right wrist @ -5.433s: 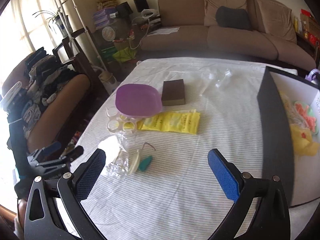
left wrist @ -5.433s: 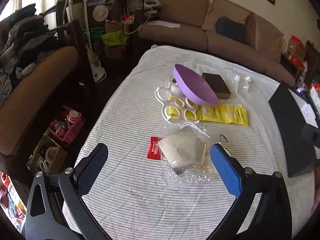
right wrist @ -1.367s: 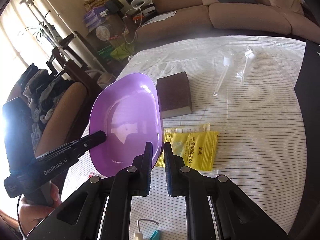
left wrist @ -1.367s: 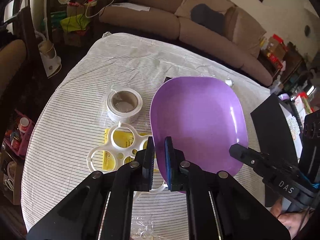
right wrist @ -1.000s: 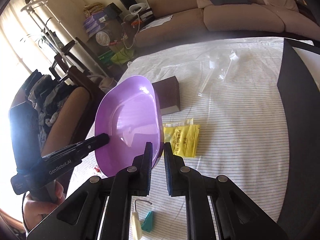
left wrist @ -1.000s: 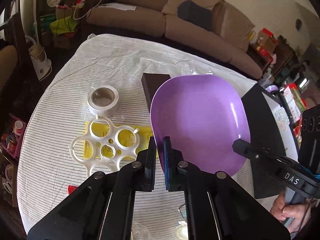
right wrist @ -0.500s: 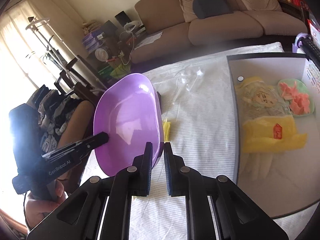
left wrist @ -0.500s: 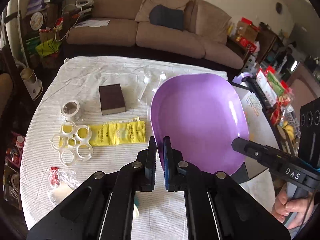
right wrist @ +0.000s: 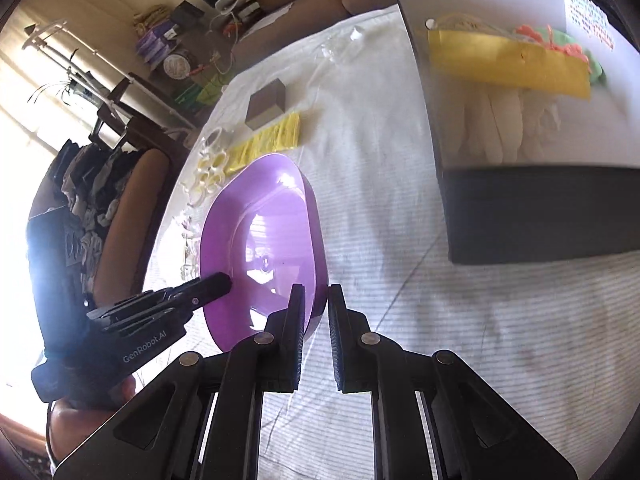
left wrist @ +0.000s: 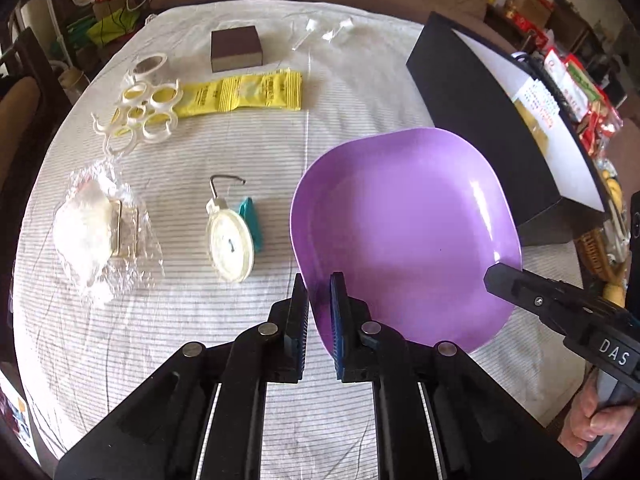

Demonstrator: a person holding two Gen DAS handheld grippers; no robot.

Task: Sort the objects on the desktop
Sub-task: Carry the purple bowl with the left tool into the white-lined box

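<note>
2 grippers: both clamp the rim of 1 purple plate, held tilted above the worktop.
Left gripper: jaws closed on the plate's near-left rim.
Right gripper: jaws pinch the plate's near-right rim.
Near left: cling-wrapped white bundle; white round scale with hook, teal piece touching its right side.
Right: black box near the plate, yellow packet inside.
Far left: white ring holder, tape roll, yellow sachets.
Far: brown block behind the sachets.
</note>
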